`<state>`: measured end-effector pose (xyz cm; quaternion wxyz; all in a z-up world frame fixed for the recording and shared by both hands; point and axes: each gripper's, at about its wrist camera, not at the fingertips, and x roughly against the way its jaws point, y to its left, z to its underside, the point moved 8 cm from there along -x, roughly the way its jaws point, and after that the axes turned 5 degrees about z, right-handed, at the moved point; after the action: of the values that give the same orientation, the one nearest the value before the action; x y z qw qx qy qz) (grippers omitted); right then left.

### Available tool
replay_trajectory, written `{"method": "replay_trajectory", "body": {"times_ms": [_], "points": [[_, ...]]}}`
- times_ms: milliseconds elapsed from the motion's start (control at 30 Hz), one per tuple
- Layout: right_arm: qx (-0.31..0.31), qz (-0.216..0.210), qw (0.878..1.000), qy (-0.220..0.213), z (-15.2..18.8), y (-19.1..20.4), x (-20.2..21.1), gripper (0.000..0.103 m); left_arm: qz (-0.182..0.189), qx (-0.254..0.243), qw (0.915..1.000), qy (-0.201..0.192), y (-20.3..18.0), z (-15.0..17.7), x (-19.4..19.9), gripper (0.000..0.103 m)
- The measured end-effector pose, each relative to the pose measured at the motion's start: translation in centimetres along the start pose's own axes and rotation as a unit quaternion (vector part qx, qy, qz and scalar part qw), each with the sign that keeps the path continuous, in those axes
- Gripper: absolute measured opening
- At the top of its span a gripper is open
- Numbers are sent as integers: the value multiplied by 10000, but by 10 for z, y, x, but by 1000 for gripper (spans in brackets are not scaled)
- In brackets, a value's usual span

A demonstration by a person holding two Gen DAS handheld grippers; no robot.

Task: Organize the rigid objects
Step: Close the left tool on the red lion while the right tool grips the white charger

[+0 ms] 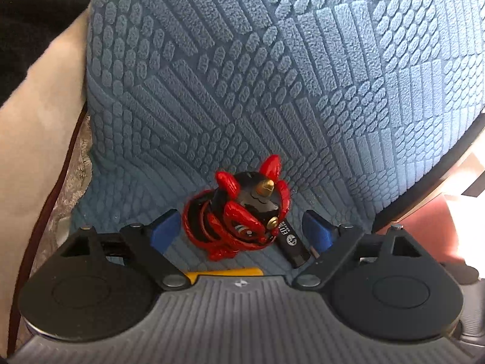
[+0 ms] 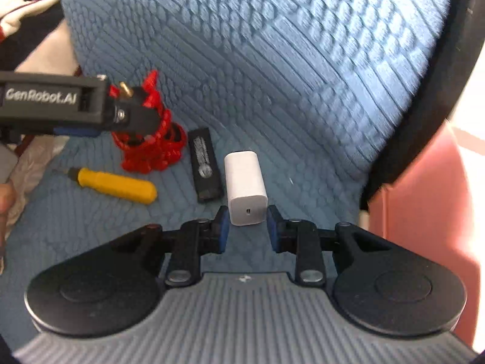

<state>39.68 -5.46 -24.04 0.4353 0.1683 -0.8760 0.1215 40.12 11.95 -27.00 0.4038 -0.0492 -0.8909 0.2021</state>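
Red figurine (image 1: pixel 239 212) sits between the spread left gripper (image 1: pixel 241 232); right gripper (image 2: pixel 247 227), perhaps unclamped, brackets the white charger (image 2: pixel 246 186) at 12 o'clock.

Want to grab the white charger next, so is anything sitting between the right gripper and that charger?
Nothing visible. The white charger lies on the blue textured cushion directly ahead of the right gripper, its near end already between the open blue pads. The black stick lies just to its left, outside the opening.

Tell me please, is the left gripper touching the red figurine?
Apart: the left wrist view shows blue cloth between each pad of the left gripper and the red figurine.
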Motion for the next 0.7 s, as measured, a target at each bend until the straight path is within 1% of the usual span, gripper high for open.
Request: {"method": "replay_trajectory", "body": {"times_ms": [100,133,233,333,467,633,667,700], "points": [[-243,-125,9994,214,15,1,6,30,-147,-150,9997,137,1,-1,-6,89],[-267,-136,9992,262,18,-1,7,30,-155,-176,9997,117,0,-2,-7,89],[-104,-65,9997,207,20,2,8,30,-13,-146,9999,42,0,-7,-7,89],[39,-29,9999,135,17,8,4,31,-30,-83,9999,78,5,-9,-8,89],[-96,-117,9997,209,17,8,-7,31,-36,-91,9999,68,7,-12,-12,88],[143,-58,9998,81,12,12,-16,32,-8,-176,9998,67,4,-16,-24,83],[175,-52,9998,63,12,13,-16,32,-13,-209,9998,47,3,-16,-27,80],[182,-57,9998,55,11,13,-17,32,-15,-249,9997,43,5,-16,-23,75]]}}
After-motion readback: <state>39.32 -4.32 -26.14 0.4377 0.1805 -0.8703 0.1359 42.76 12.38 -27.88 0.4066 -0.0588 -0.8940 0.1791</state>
